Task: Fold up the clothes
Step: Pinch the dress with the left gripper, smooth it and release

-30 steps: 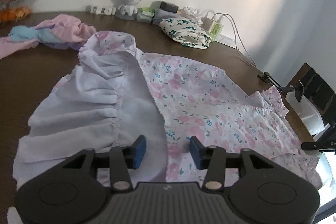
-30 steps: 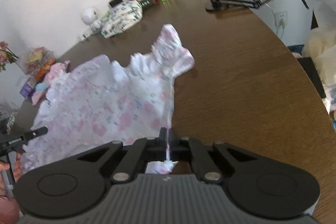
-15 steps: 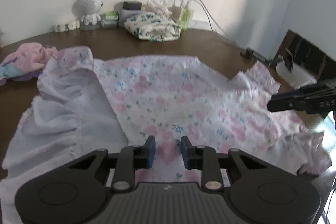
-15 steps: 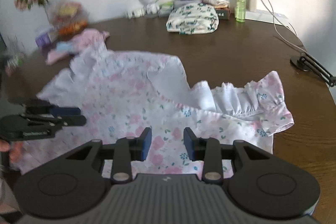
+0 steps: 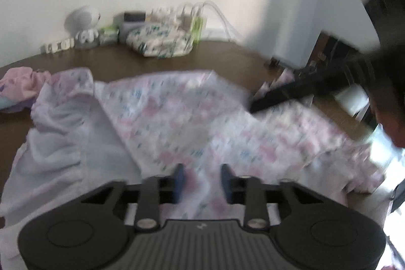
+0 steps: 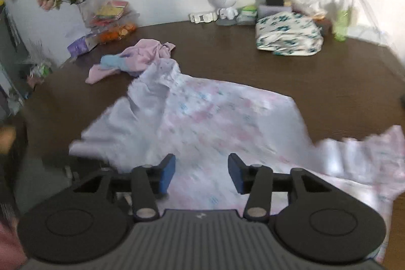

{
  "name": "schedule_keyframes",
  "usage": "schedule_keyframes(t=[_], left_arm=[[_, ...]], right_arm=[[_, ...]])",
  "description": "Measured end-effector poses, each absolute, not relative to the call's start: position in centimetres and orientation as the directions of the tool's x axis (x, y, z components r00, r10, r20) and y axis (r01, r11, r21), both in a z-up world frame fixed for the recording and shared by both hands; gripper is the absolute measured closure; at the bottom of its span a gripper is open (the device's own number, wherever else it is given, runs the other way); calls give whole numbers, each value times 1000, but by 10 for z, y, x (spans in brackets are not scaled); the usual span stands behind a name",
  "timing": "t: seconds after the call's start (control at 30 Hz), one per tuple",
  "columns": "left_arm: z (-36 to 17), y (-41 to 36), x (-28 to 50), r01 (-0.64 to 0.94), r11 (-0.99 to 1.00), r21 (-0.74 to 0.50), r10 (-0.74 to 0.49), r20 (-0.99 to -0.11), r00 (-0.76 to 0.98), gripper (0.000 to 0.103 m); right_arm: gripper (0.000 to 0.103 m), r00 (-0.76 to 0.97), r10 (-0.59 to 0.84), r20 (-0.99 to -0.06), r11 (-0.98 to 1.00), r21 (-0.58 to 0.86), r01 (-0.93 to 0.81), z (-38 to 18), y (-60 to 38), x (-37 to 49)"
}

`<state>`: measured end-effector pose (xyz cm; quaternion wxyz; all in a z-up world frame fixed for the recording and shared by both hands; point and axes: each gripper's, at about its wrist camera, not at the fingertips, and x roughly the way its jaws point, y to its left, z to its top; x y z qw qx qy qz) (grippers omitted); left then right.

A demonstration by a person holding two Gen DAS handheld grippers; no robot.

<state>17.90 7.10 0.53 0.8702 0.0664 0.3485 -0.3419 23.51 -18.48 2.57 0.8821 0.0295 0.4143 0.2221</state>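
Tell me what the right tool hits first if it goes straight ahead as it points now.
Most likely the floral dress spread on the table: the open right tool points across its pink-printed fabric. Depth is blurred, so how soon it would touch is unclear.

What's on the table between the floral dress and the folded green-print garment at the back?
Nothing: in the right wrist view, only bare brown table separates the dress from the folded garment.
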Motion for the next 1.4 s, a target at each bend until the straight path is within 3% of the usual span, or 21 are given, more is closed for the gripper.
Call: schedule_keyframes(t=[0.13, 0.23, 0.43, 0.53, 0.67, 0.87, 1.1, 1.23, 1.4], left_arm=[[4, 75, 178, 660, 739, -136, -570, -649, 504, 90], [3, 78, 177, 670, 730, -136, -580, -642, 501, 90], [2, 80, 172, 678, 724, -124, -586, -630, 510, 90], [5, 83, 172, 676, 724, -133, -585, -637, 502, 90], [24, 105, 158, 693, 699, -177, -639, -591, 493, 84], [30, 125, 116, 734, 665, -135, -629, -630, 455, 83], [11, 135, 88, 720, 689, -82, -575, -666, 475, 82], [8, 135, 76, 714, 699, -39, -562, -649, 514, 79], [6, 135, 71, 701, 712, -38, -560, -634, 534, 69]], right_arm=[[81, 558, 303, -773, 931, 116, -346, 1, -149, 266], [82, 553, 220, -804, 944, 33, -329, -20, -139, 279], [80, 617, 116, -778, 984, 6, -176, -24, -173, 306], [80, 605, 172, -777, 984, 106, -143, -17, -190, 300], [78, 582, 342, -737, 936, 218, -275, 5, -194, 250], [73, 499, 416, -760, 857, 144, -494, -2, -178, 171], [73, 492, 443, -750, 789, 64, -611, -17, -157, 105], [73, 581, 377, -721, 798, -66, -600, -23, -150, 66], [72, 599, 397, -696, 809, -42, -586, -27, -166, 45]])
